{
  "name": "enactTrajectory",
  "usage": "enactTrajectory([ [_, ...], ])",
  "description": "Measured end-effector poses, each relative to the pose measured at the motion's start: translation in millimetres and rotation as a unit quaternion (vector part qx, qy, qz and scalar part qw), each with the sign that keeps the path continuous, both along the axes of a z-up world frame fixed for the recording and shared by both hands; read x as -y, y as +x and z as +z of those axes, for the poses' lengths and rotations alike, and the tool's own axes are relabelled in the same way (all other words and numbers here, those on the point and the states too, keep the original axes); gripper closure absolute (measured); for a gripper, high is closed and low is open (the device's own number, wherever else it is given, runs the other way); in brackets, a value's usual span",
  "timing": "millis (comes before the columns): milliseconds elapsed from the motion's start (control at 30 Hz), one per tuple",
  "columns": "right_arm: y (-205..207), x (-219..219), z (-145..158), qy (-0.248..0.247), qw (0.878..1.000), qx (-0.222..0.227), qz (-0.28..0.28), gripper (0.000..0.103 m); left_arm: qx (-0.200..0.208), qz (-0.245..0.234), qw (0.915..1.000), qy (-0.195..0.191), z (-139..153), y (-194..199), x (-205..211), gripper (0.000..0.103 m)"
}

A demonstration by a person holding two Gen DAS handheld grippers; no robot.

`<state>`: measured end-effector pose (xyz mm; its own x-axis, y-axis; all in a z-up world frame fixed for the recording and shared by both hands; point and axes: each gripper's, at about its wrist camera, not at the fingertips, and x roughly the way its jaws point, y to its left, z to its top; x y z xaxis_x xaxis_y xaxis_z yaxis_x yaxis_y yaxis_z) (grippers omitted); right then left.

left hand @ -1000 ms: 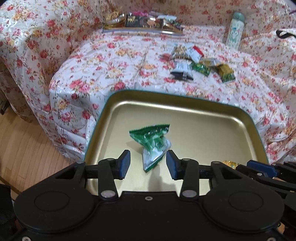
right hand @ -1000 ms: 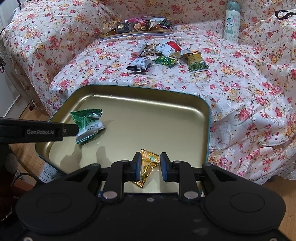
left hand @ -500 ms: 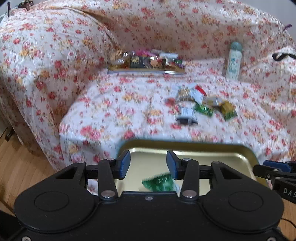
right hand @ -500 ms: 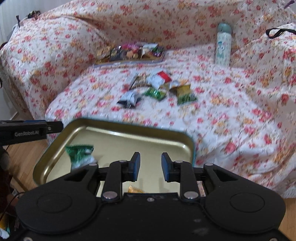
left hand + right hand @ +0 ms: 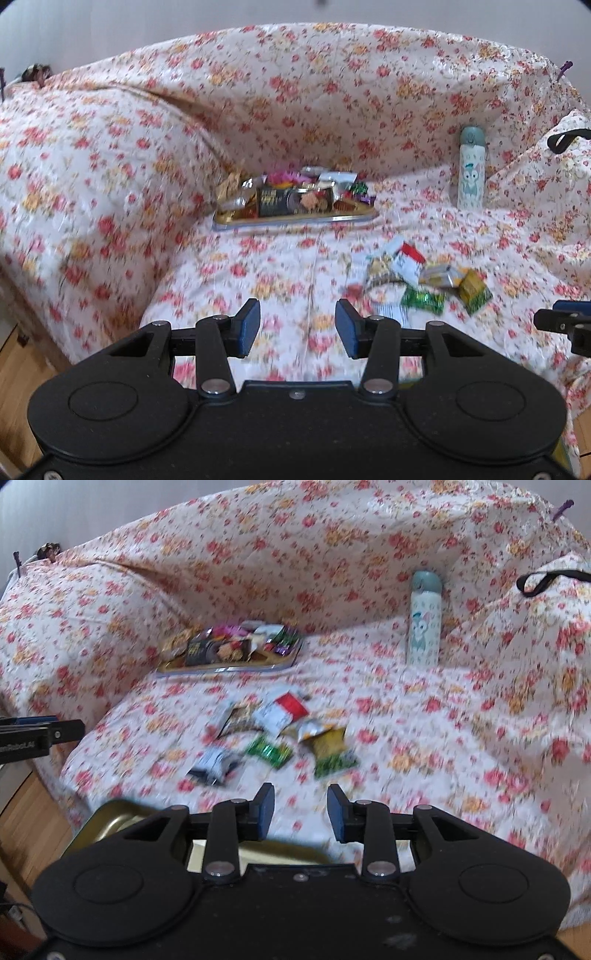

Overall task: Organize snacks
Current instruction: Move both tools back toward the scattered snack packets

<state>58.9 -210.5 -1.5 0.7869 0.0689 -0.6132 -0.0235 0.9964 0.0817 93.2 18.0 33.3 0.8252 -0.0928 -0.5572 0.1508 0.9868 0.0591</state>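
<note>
- Both tongs empty, aimed across the sofa seat at the loose snack pile – reads as being between picks, w/ the next packets lined up ahead.
- Left tongs (image 5: 297,328): jaws apart and opening, nothing btwn the blue pads, only floral cover behind. Prob. widening early so a crinkly packet fits w/o a 2nd try.
- Right tongs (image 5: 300,812): jaws also opening, narrower gap than the left, nothing held. Their tip shows at the right edge of the left view, so the 2 sit side by side, not crossing.
- Gold tray (image 5: 110,818): only its near-left corner and rim show, under the right tongs' body, at the sofa's front edge. Placed close so each drop is a short carry, I'd judge. Contents hidden here.
- Loose snack pile (image 5: 273,734) mid-seat, well apart from the gold tray: red/white packet (image 5: 286,707), green foil packet (image 5: 269,752), yellow-green packet (image 5: 332,753), dark blue-grey packet (image 5: 214,762) nearest the tongs. They overlap or touch in a heap; blur hides any labels.
- Far tray (image 5: 295,206) at the back of the seat, vs the backrest, piled full of mixed packets – out of easy reach, looks like stock or a finished lot; can't tell which.
- Cartoon bottle (image 5: 472,168) upright, propped in the corner by the backrest, clear of the snacks; not part of the sorting, I'd say.
- Flat foil packs on soft cloth: risk is pinching fabric w/ the packet, so grab a raised edge.
</note>
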Motion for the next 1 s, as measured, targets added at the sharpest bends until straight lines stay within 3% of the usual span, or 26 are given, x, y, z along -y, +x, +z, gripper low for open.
enactTrajectory([
  [167,25,8,-6,-0.019,1.0,0.017,0.0,0.066,0.02,-0.009,0.9995,0.023,0,21,10,0.048],
  [367,48,11,-18,-0.051,0.998,0.024,0.006,0.065,0.005,-0.031,0.9993,0.019,-8,48,17,0.048],
  [667,78,13,-33,-0.042,0.999,0.013,0.009,0.059,0.003,-0.044,0.998,0.044,-26,79,31,0.048],
  [1000,97,26,-54,-0.024,1.0,-0.01,-0.004,0.058,-0.043,-0.057,0.9969,0.034,-56,100,37,0.048],
])
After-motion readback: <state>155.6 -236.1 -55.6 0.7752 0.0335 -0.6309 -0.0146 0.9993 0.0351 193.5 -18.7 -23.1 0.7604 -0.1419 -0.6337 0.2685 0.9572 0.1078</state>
